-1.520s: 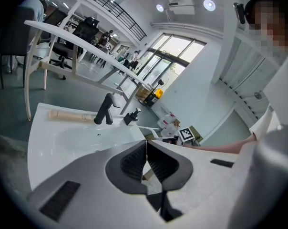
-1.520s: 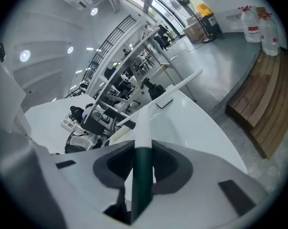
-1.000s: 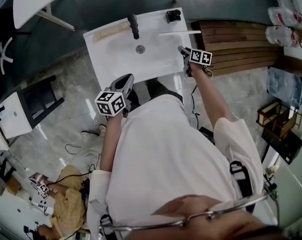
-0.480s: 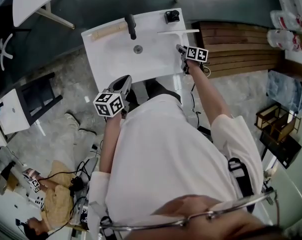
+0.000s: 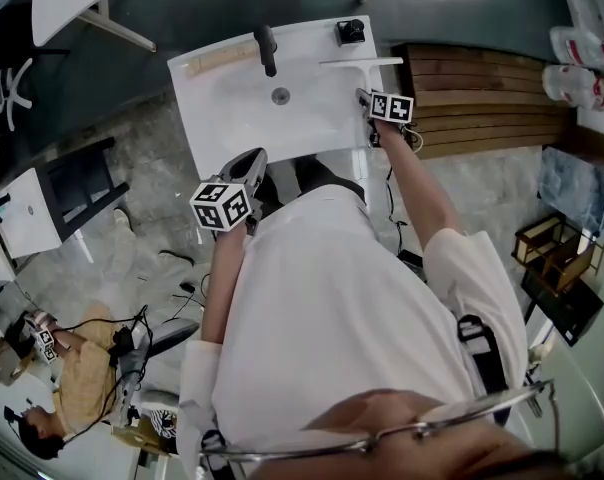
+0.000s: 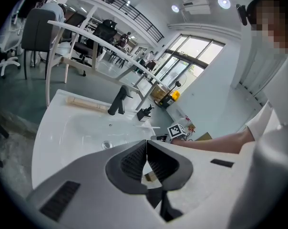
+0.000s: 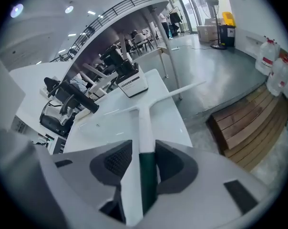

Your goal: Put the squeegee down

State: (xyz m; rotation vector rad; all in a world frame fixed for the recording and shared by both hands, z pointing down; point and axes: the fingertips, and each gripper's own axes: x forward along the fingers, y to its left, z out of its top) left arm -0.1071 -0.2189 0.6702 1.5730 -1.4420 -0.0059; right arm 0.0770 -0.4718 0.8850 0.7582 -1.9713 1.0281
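The squeegee [image 7: 145, 120] is white with a dark green grip. Its blade [image 5: 360, 62] lies along the right rim of the white sink [image 5: 232, 118], and its handle runs back between the jaws of my right gripper [image 5: 365, 98]. In the right gripper view those jaws are opening: a gap shows between the left pad and the handle, so my right gripper [image 7: 140, 151] no longer pinches it. My left gripper [image 5: 254, 158] hovers over the sink's near edge. Seen in its own view, the left gripper [image 6: 146, 149] is shut with nothing in it.
A black faucet [image 5: 268, 50] and a pale wooden stick [image 5: 222, 58] sit at the sink's back rim, with a black holder [image 5: 350, 31] at the back right corner. Wooden slats [image 5: 482, 98] lie right of the sink. A person [image 5: 72, 388] sits on the floor at lower left.
My right gripper has sunk a little at the sink's right rim, with the squeegee's blade staying there. The left gripper has kept still. The person on the floor has shifted.
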